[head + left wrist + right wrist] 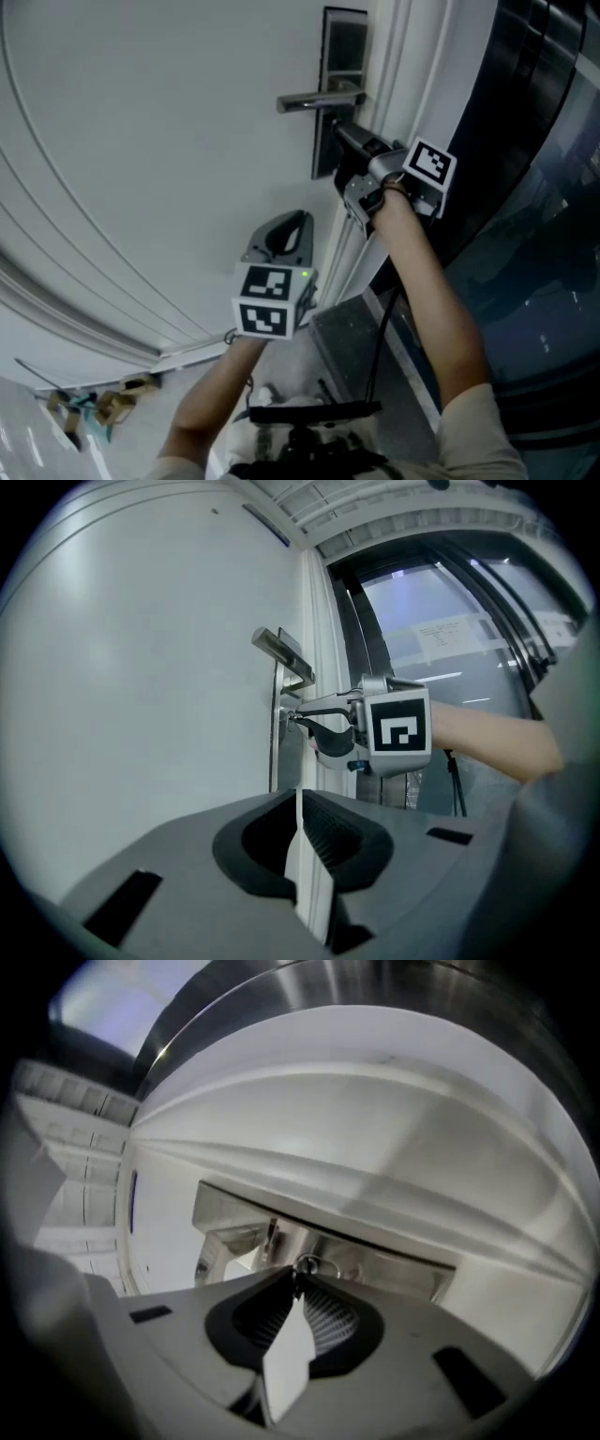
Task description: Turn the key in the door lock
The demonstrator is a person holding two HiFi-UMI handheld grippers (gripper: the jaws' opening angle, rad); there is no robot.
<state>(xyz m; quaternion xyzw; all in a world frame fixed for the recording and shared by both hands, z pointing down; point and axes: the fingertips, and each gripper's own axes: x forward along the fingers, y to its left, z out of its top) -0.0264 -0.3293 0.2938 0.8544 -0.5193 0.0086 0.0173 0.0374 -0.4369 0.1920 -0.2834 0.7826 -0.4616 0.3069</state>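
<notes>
Stiff, light and probably slippery, the key point(302, 1271) in the door lock point(394, 1265) wants a firm pinch on its flat head, where the right tongs point(298, 1285) clamp it; the left tongs point(298, 793) sit together, empty.

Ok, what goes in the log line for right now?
right gripper: shut on key in door lock | left gripper: shut, empty, held back from door | door handle: untouched

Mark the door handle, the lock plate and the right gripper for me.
door handle point(319, 99), head view, mid lever.
lock plate point(344, 42), head view, upper part.
right gripper point(292, 720), left gripper view, jaw tips.
</notes>
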